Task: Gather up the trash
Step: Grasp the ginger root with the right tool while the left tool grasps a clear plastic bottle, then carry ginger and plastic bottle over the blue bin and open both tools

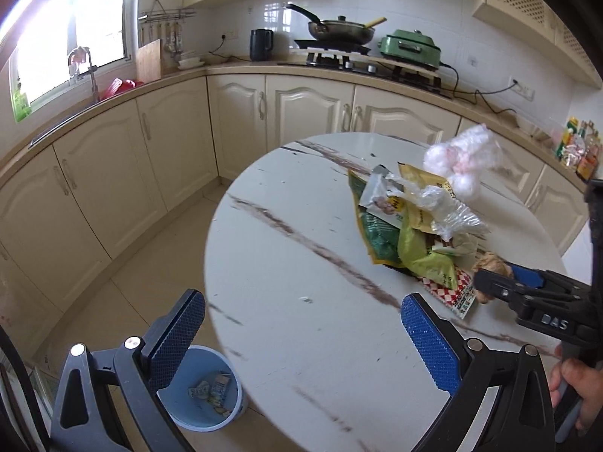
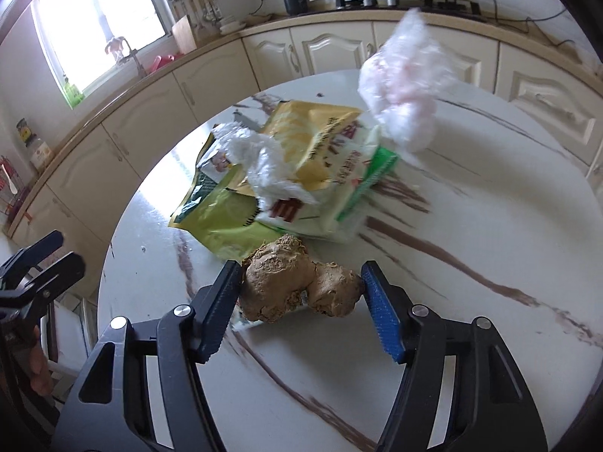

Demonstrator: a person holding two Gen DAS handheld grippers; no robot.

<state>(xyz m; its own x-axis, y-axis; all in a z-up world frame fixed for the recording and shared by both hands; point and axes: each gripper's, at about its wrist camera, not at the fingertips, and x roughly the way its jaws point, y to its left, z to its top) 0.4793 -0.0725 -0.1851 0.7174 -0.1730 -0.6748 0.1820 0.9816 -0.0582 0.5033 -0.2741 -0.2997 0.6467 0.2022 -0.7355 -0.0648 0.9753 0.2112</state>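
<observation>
Kitchen: cream cabinets curve round behind your round marble table (image 1: 301, 248), with a wok (image 1: 341, 29) and a green cooker (image 1: 410, 48) on the counter far beyond both tongs.
Right tongs (image 2: 301, 293): your pads sit against either end of a knobbly brown lump (image 2: 297, 286) (ginger root, by the look of it), clamped on it down at the tabletop.
Left tongs (image 1: 301, 324): your jaws stand wide with nothing between them, hanging over the near edge of the table.
Wrapper pile (image 2: 290, 173): green and yellow snack packets with crumpled clear plastic (image 2: 264, 162) on top, just past the tips of your right tongs and touching the lump's far side.
Pink-white plastic bag (image 2: 403, 86): beyond the pile, further out from your right tongs and blurred.
Checked paper (image 1: 450, 290): red and white, peeking out under the pile, between your two tongs in the left wrist view.
Blue bin (image 1: 205, 390): on the floor, below and behind your left tongs' left finger, with a few scraps already in it.
Your right hand (image 1: 574, 391): wrapped round the handle beside your left tongs.
</observation>
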